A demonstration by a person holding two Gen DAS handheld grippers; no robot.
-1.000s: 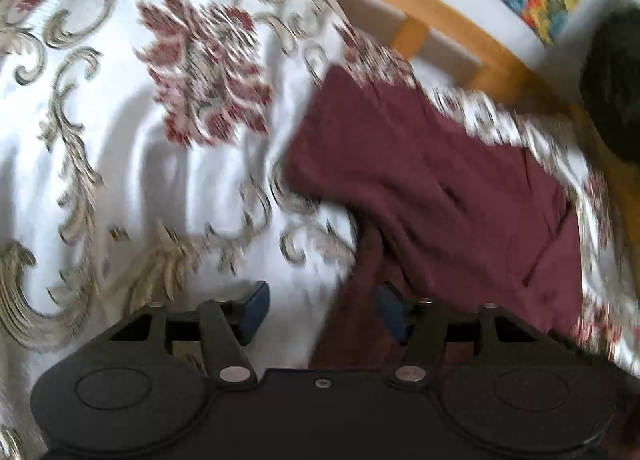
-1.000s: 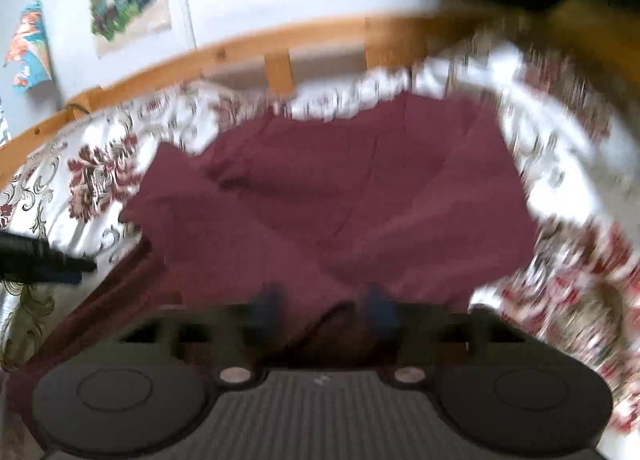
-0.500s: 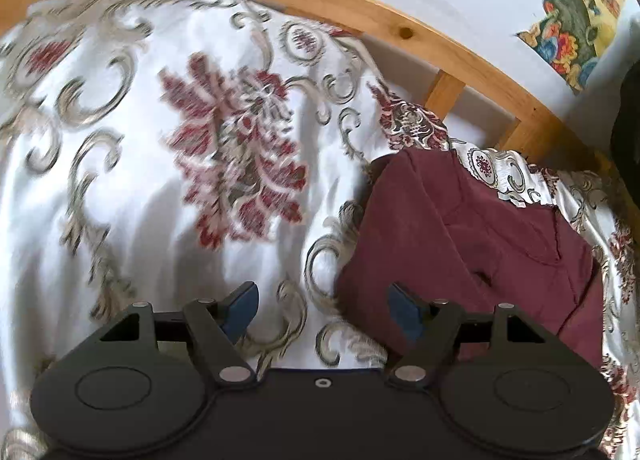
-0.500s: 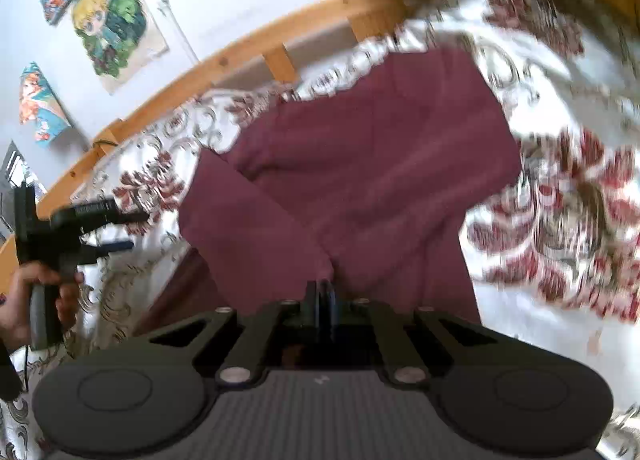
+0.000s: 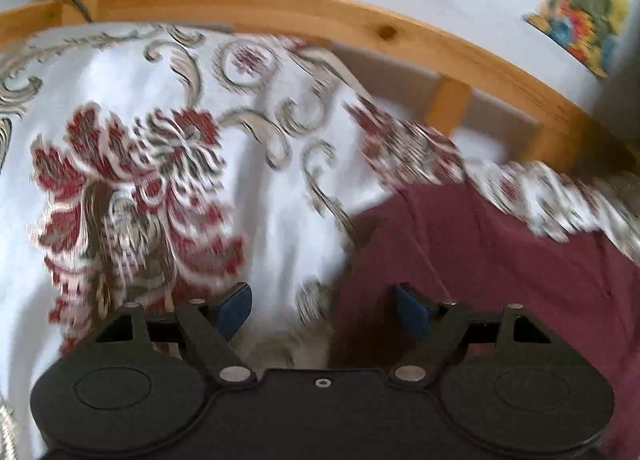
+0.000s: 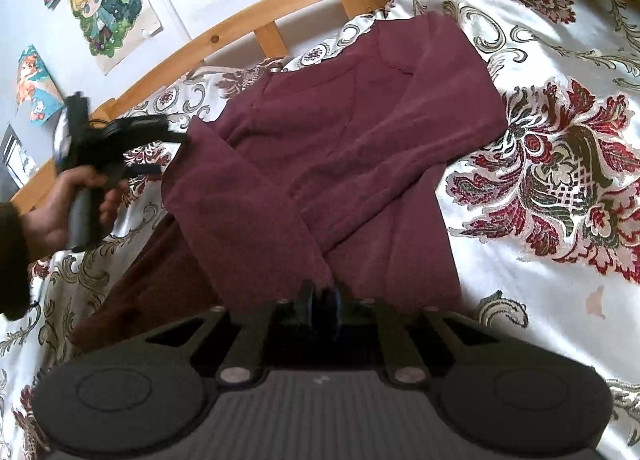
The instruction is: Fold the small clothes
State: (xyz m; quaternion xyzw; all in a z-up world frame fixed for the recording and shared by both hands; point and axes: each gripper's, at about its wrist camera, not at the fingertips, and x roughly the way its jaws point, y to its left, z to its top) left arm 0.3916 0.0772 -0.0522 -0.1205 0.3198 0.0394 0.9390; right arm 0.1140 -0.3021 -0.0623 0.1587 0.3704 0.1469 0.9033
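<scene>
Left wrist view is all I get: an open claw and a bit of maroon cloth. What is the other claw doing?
Observer: The right claw is shut on the near edge of the garment.
Operator: Is the garment lying flat?
Observer: Mostly. One flap, likely a sleeve, is folded across it towards that claw.
Operator: Where does my claw sit from over there?
Observer: The left claw hovers open at the garment's left corner, gripped by a bare hand. I cannot tell whether it touches the cloth.
</scene>
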